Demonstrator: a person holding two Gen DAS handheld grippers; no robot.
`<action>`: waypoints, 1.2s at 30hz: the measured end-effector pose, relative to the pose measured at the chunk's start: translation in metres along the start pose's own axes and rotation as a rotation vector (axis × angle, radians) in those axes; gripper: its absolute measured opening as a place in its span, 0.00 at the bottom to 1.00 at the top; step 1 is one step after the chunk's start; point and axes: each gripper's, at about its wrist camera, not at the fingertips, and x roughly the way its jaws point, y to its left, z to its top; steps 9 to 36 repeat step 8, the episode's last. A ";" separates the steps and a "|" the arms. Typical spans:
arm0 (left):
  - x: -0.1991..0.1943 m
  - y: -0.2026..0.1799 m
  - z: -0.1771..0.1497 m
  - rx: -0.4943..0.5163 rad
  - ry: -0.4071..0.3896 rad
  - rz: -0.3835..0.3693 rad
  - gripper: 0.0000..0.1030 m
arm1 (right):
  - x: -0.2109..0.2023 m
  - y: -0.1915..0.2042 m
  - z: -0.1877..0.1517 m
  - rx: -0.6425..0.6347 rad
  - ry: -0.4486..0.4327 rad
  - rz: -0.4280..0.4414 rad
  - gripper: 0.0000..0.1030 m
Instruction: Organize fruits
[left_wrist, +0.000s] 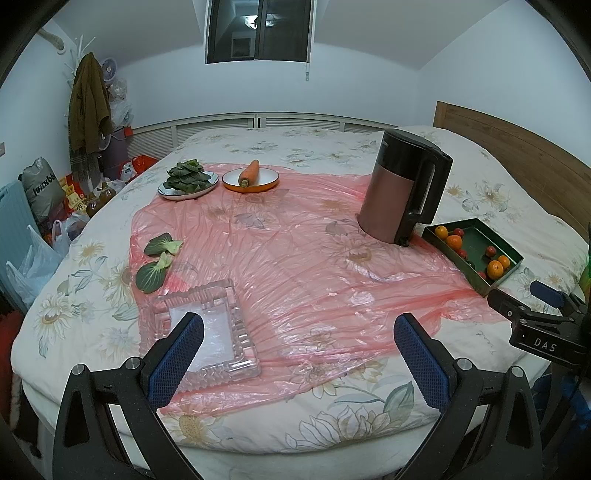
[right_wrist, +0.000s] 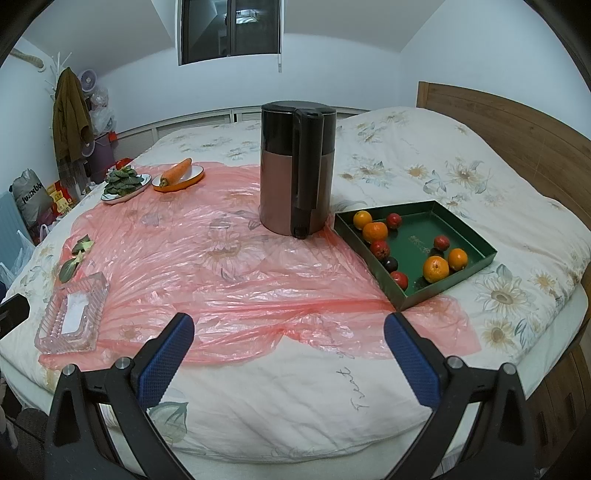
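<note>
at the near edge of the bed (right_wrist: 295, 398) both grippers hang with jaws wide apart and nothing between them. the right gripper (right_wrist: 288, 354) sits closer to the fruit: the green tray (right_wrist: 476, 236) lies ahead and to its right, at the right edge of the pink plastic sheet (right_wrist: 221, 273), long axis running away toward the kettle (right_wrist: 295, 166). oranges (right_wrist: 436, 268) and small red fruits (right_wrist: 379, 248) lie loose inside. the left gripper (left_wrist: 299, 350) faces the glass dish (left_wrist: 207, 332), well apart from the tray.

Bed (right_wrist: 424, 155) with floral quilt; wooden headboard (right_wrist: 517, 122) at its right. Dark window (left_wrist: 258, 29) in white wall beyond. Coat rack (left_wrist: 86, 107) and bags (left_wrist: 40, 188) left of bed.
</note>
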 end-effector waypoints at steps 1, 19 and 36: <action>0.000 0.000 0.000 -0.001 0.000 0.000 0.98 | 0.000 0.000 0.000 0.000 0.000 0.000 1.00; 0.001 0.002 0.000 -0.015 0.002 0.002 0.98 | 0.000 0.001 0.000 0.000 0.000 -0.001 1.00; 0.001 0.002 0.000 -0.015 0.002 0.002 0.98 | 0.000 0.001 0.000 0.000 0.000 -0.001 1.00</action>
